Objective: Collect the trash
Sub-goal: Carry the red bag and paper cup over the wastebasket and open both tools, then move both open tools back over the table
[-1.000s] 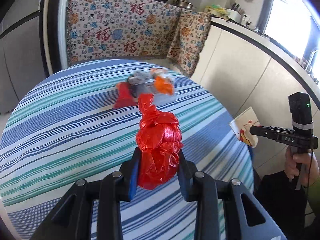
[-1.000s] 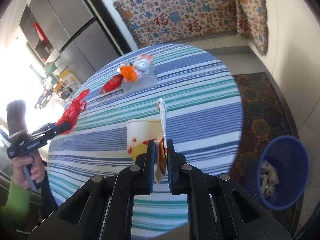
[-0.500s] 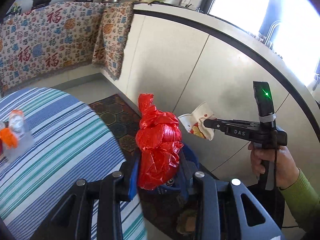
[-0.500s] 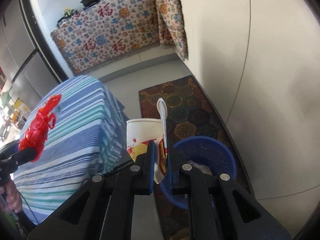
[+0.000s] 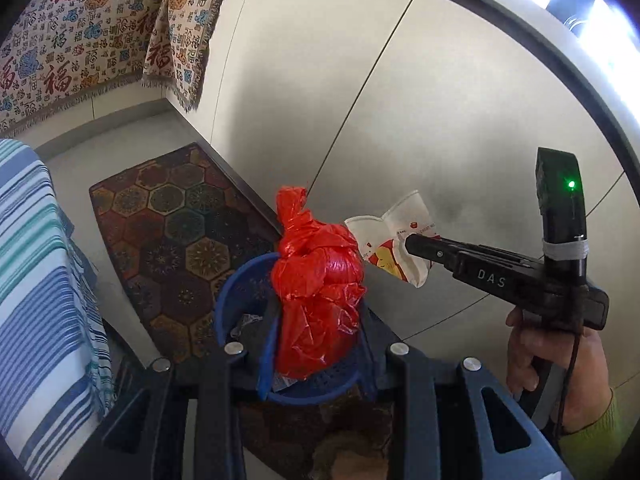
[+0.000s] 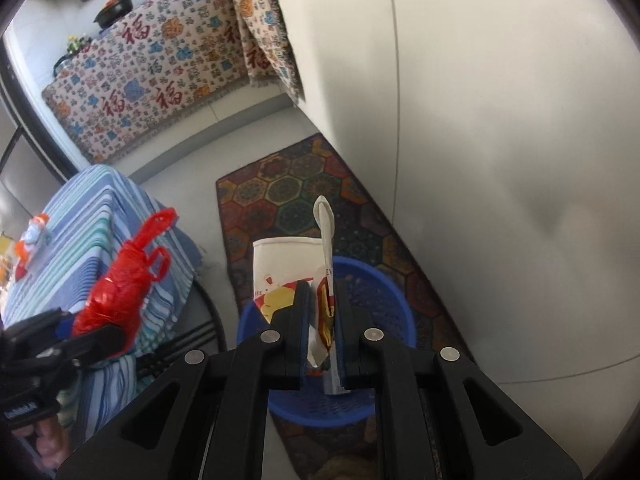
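While my left gripper (image 5: pixel 318 344) clamps the red bag (image 5: pixel 320 292) and my right gripper (image 6: pixel 322 340) pinches the paper cup (image 6: pixel 286 268), the blue bin (image 6: pixel 376 300) sits directly below at six o'clock of both, right nearer its centre

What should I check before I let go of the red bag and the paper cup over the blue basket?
1. Left tool shut on the red bag: ok.
2. Right tool shut on the flattened paper cup: ok, with a white spoon sticking up beside the cup.
3. Red bag over the blue basket: ok in the left wrist view; from the right wrist view it looks off to the side, so cannot tell for sure.
4. Paper cup over the basket opening: ok, the rim shows right behind it.
5. Room in the basket: ok, only some trash at the bottom.
6. Basket standing upright on the patterned rug: ok.
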The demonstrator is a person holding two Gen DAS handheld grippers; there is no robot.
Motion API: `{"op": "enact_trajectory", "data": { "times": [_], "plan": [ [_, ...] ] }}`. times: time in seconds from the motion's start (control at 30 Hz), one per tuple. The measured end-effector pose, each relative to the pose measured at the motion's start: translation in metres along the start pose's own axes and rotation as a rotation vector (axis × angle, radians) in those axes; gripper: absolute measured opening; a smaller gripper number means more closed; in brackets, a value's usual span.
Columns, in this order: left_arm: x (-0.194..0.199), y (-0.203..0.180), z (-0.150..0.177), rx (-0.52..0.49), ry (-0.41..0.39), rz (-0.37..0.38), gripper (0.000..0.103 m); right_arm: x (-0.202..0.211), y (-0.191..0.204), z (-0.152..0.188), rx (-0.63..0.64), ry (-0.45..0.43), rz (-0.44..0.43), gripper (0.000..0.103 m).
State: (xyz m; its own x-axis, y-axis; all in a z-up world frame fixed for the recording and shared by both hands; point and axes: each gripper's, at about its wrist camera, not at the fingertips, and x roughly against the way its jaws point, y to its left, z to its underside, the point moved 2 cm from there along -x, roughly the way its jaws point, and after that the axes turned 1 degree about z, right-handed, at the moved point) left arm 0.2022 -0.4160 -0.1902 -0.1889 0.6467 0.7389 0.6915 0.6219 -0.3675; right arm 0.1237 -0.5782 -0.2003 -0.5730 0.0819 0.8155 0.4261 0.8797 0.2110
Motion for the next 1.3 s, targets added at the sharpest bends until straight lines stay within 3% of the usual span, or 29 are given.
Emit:
{"op": "enact_trajectory", "data": {
  "times": [0.4, 0.5, 0.57, 0.67, 0.8, 1.03, 1.17, 1.3],
  "plan": [
    [-0.043, -0.006, 0.006, -0.026, 0.058, 0.002, 0.035, 0.002, -0.012, -0.005, -0.052, -0.019, -0.001, 0.012],
    [-0.055, -0.007, 0.006, -0.030, 0.072, -0.003, 0.057, 0.000, -0.011, -0.008, -0.059, -0.027, -0.007, 0.017],
    [-0.060, -0.006, 0.006, -0.024, 0.071, -0.021, 0.059, 0.001, -0.012, -0.009, -0.065, -0.036, -0.013, 0.041],
    [-0.055, -0.002, 0.007, 0.000, 0.069, -0.036, 0.059, 0.006, -0.011, -0.010, -0.065, -0.059, 0.001, 0.051],
    [-0.020, -0.002, 0.008, -0.026, 0.015, -0.064, 0.059, 0.012, -0.005, -0.014, -0.048, -0.095, 0.037, 0.060],
    [0.077, 0.011, 0.030, -0.086, -0.079, -0.203, 0.065, 0.017, 0.029, -0.019, -0.006, -0.152, 0.033, 0.082],
    [0.131, 0.051, 0.057, -0.034, -0.093, -0.292, 0.065, 0.017, 0.071, -0.011, 0.085, -0.169, 0.017, 0.083],
    [0.179, 0.113, 0.094, 0.095, -0.102, -0.409, 0.065, 0.020, 0.136, 0.011, 0.243, -0.180, -0.026, 0.083]
  ]
}}
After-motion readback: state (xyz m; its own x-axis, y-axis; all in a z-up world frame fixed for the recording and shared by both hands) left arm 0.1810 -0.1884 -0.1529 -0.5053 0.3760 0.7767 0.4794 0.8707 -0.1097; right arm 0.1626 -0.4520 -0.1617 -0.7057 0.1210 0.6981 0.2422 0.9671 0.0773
